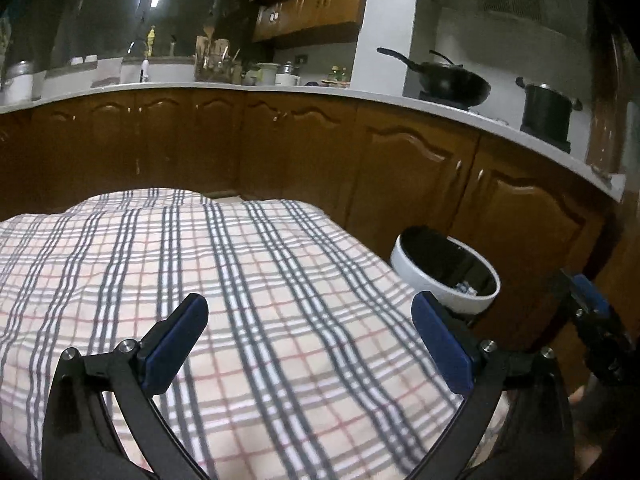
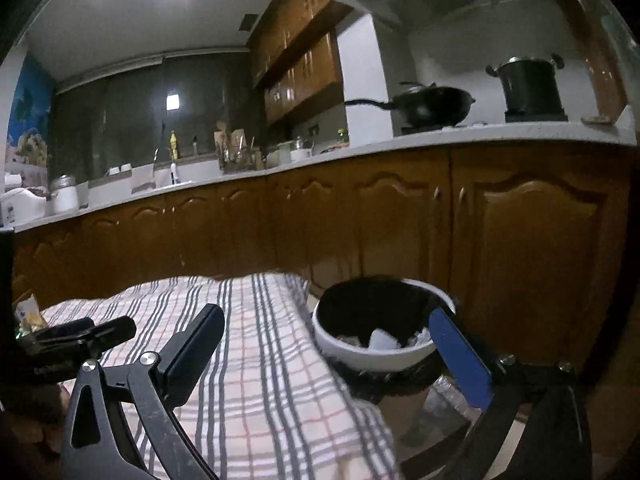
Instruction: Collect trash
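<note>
Left gripper: black frame, blue-padded fingers spread wide, nothing between them. It hangs over the checked cloth-covered table, whose cover is cream with grey and red stripes. In the left wrist view the table surface ahead of the fingers shows only cloth.

Right gripper: fingers likewise spread wide and holding nothing. Its left finger lies over the table's right-hand edge; its right finger, blue pad facing inward, overlaps the near rim of the bin in that view. Whether it touches the rim cannot be told.

Round white waste bin with black liner: stands on the floor just beside the table's right edge, at about 1 o'clock from the right gripper and at 2 o'clock from the left gripper. Crumpled white and pale scraps of trash lie inside it, near the bottom. In the left wrist view the same bin shows a small pale scrap within.

At 9 o'clock in the right wrist view, part of the left gripper's black body crosses the frame, with a small blurred packet behind it at the table's far left edge; its nature cannot be told.

Background: brown wooden base cabinets under a white countertop, bearing a black wok and a black stockpot.
</note>
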Tool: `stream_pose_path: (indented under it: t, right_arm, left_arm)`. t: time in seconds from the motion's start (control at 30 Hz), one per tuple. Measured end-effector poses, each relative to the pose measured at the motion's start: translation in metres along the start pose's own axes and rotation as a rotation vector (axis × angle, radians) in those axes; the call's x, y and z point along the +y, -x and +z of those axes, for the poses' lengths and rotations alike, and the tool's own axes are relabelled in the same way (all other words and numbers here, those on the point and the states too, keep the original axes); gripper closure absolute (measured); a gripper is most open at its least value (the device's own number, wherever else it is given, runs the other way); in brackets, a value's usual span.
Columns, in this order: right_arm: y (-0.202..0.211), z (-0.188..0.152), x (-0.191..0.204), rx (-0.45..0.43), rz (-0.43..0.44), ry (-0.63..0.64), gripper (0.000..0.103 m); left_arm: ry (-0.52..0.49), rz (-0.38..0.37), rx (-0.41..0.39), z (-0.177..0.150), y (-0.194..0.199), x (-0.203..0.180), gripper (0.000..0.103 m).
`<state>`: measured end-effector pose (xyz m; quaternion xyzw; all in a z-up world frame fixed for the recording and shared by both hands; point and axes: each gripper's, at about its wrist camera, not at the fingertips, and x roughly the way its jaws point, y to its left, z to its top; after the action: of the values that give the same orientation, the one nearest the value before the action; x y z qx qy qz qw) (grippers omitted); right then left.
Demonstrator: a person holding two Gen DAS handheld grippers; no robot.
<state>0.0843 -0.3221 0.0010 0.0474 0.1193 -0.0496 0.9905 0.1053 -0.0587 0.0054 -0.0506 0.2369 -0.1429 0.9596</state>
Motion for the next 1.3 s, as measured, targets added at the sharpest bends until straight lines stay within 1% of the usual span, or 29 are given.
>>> stream_pose_path:
  t: [0.2, 0.4, 0.7, 1.3]
  right_arm:
    - [-0.002, -0.017, 0.008, 0.04, 0.014, -0.009, 0.0]
    - [0.003, -0.02, 0.013, 0.034, 0.025, 0.001, 0.0]
    - [0.008, -0.023, 0.022, 0.033, 0.058, 0.004, 0.0]
    - [0.014, -0.024, 0.023, 0.025, 0.072, -0.007, 0.0]
  left_arm:
    - [-0.04, 0.05, -0.019, -0.012, 0.008, 0.001, 0.0]
    - [-0.049, 0.077, -0.035, -0.02, 0.017, 0.001, 0.0]
    - [-0.072, 0.137, -0.079, -0.024, 0.034, 0.001, 0.0]
    - [-0.096, 0.177, -0.103, -0.027, 0.043, -0.005, 0.0]
